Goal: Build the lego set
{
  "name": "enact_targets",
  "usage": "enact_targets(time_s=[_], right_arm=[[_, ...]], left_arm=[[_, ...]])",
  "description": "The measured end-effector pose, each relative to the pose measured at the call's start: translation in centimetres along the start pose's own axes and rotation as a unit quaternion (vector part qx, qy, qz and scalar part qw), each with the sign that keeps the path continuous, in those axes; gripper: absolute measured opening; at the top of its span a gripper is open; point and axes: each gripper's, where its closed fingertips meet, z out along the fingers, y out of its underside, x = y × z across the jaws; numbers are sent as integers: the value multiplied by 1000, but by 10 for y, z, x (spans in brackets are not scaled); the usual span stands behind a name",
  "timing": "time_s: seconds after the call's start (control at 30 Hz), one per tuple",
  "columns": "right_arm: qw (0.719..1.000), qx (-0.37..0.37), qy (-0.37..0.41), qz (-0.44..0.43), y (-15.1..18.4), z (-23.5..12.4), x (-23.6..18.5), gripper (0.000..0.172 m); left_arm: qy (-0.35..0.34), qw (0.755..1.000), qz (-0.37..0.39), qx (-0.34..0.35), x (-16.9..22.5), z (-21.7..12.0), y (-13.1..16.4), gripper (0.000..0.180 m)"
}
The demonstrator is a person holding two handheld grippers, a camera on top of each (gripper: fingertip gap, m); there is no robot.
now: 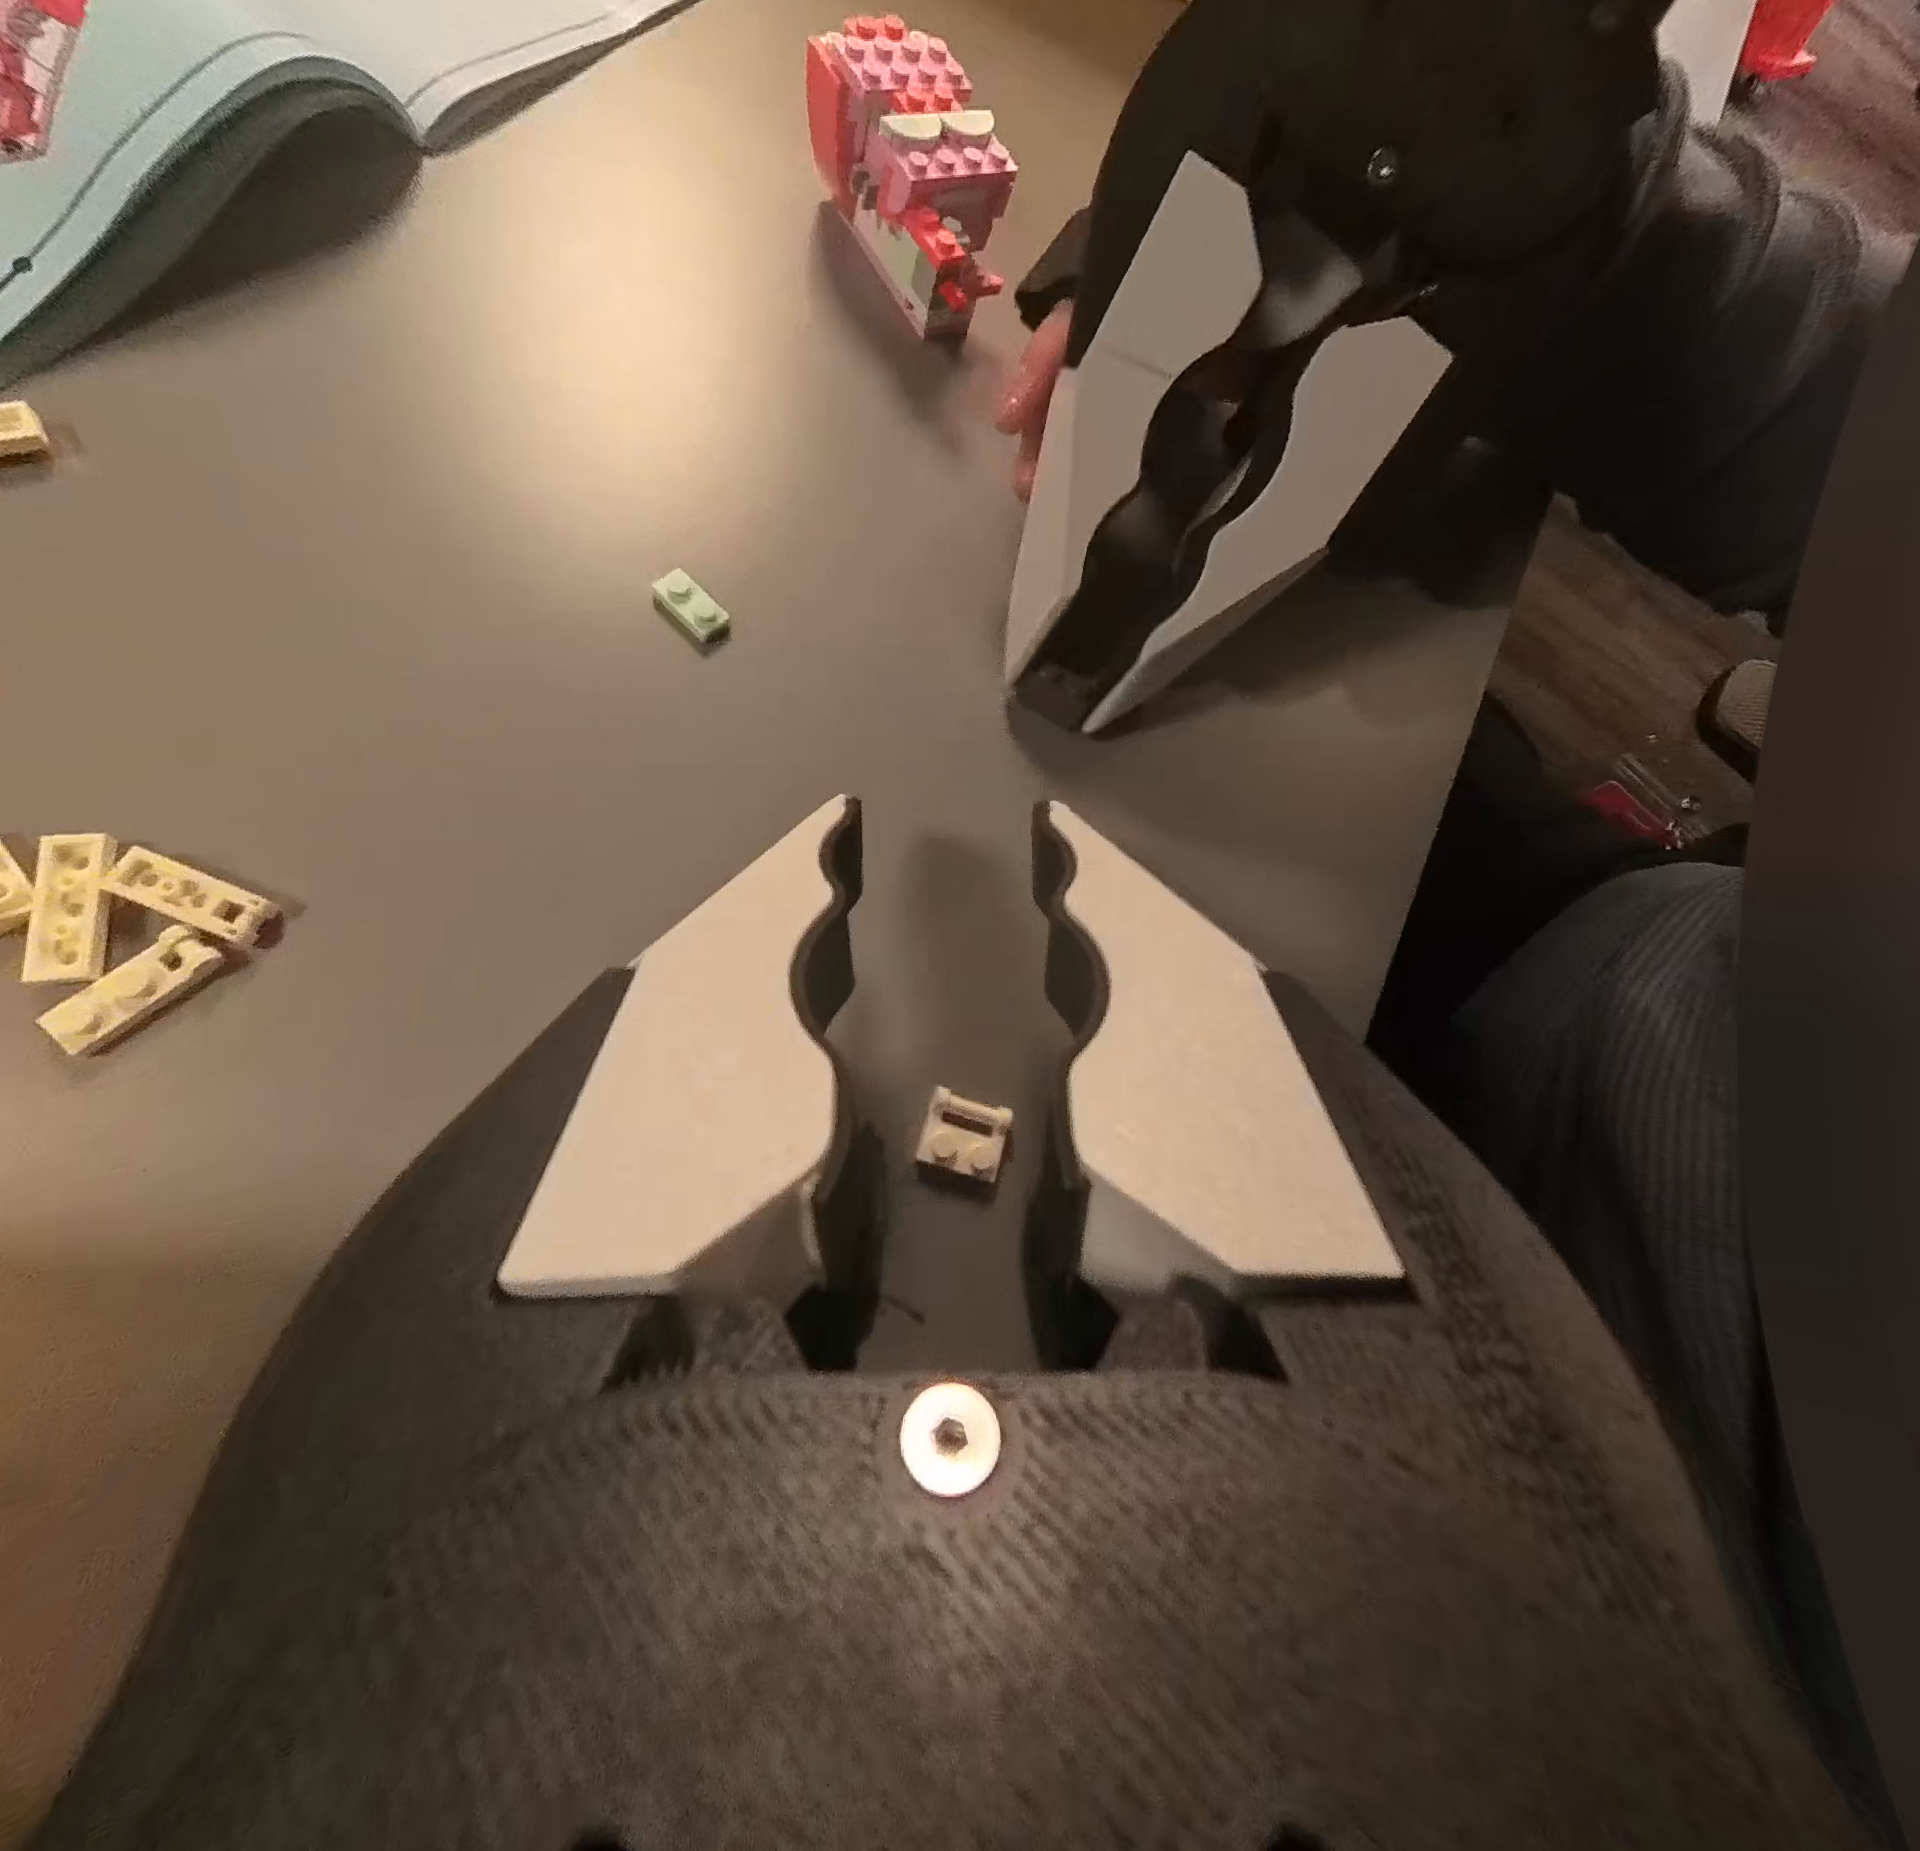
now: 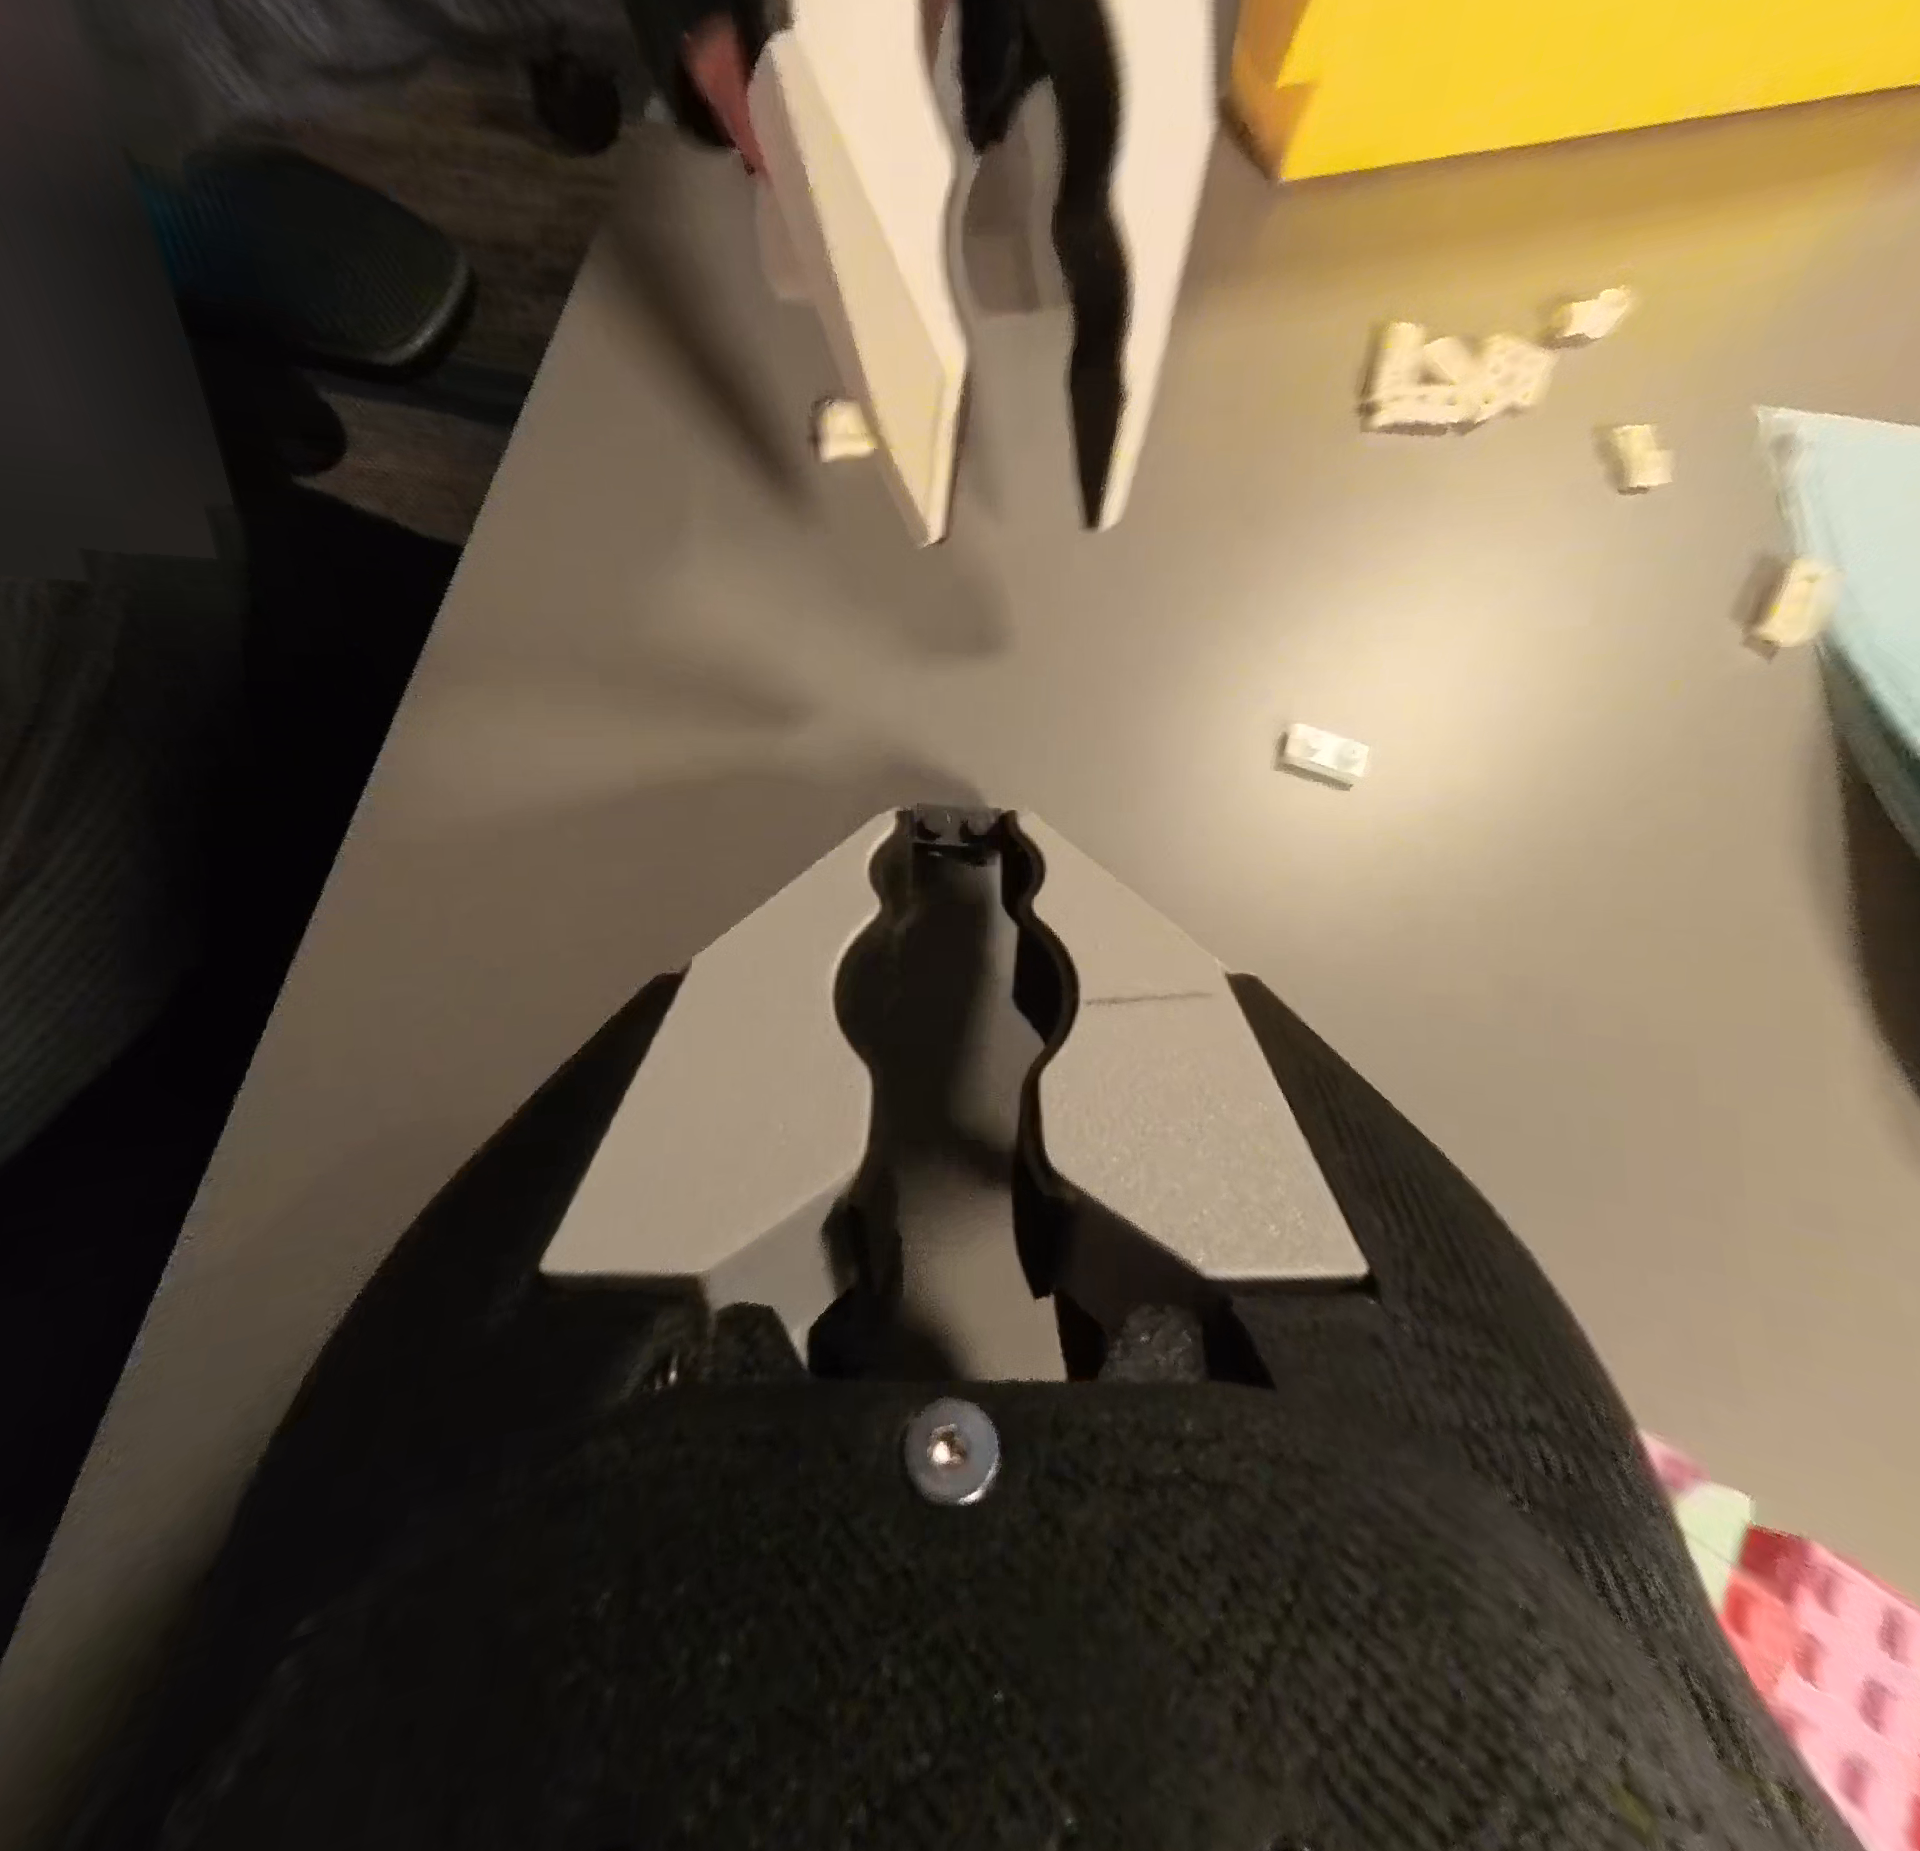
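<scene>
1. Grippers first, as the largest things over the table: the left gripper (image 1: pixel 945 814) hovers with its grey fingers apart and nothing between the tips; a small cream studded bracket piece (image 1: pixel 964 1126) lies on the grey matte tabletop (image 1: pixel 520 721) under the gap farther back, untouched.
2. Right gripper (image 2: pixel 954 833), near the table's right edge with its tips low over the surface, is clamped on a small dark two-stud plastic brick (image 2: pixel 951 831), pinched at the very fingertips, likely because so small a piece offers no other hold.
3. An open pale-blue instruction booklet (image 1: pixel 208 87) lies at the far left corner, pages up where they can be read.
4. Beyond the right gripper, toward the far edge, stands a pink-and-red block model (image 1: pixel 914 180), upright and clear of both tools.
5. A heap of cream flat plates (image 1: pixel 114 928) sits at the left edge, some underside up, as loose stock.
6. Alone in mid-table lies a mint-green two-stud plate (image 1: pixel 691 604), well apart from both grippers.
</scene>
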Motion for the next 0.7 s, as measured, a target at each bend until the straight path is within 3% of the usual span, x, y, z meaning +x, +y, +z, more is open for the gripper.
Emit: enact_targets(time_s=[0.13,0.27,0.43,0.7], right_arm=[[990,46,115,70,-23,-4,42,15],[979,27,187,79,-25,4,67,15],[978,-2,185,94,-16,14,77,15],[988,10,125,90,-14,15,77,15]], left_arm=[[-18,999,3,29,-10,-5,-6,31],[-52,993,13,102,-21,-16,-24,31],[-60,983,18,172,-27,-25,-32,31],[-48,979,15,200,-28,-31,-35,31]])
